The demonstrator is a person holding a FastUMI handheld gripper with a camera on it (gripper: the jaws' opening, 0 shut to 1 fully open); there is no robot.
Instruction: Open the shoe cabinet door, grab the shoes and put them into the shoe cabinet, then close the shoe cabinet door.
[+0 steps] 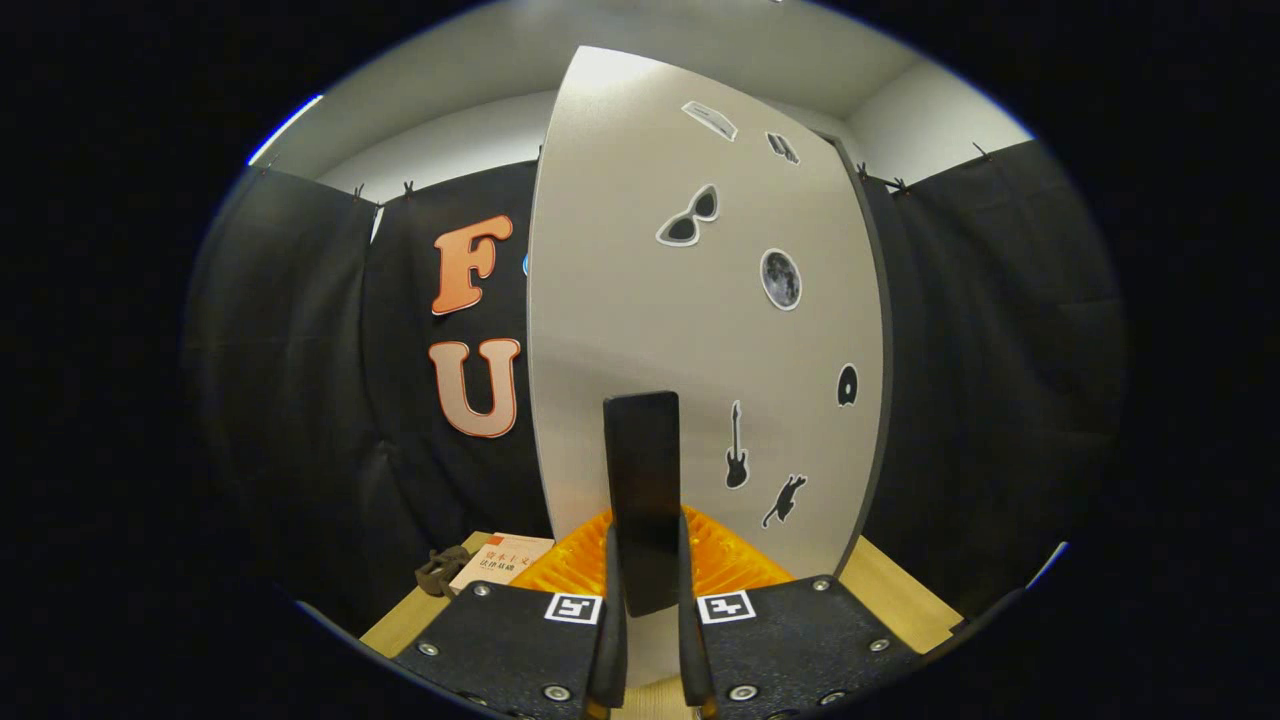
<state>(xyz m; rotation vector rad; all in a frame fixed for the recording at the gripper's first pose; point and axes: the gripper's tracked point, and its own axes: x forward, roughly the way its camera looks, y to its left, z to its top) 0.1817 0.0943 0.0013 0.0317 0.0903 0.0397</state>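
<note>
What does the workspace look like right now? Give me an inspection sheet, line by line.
Surface: wooden table, bare at its right end.
Job's things: cabinet door, pale with stickers, upright just beyond the fingers; its dark handle sits between them. Shoes: nothing seen.
Clutter: orange ridged item behind the handle; book and small dark object to its left.
Gripper: gripper with both fingers closed against the handle's sides.
Cables: nothing seen.
Surroundings: black cloth wall, white wall above.
</note>
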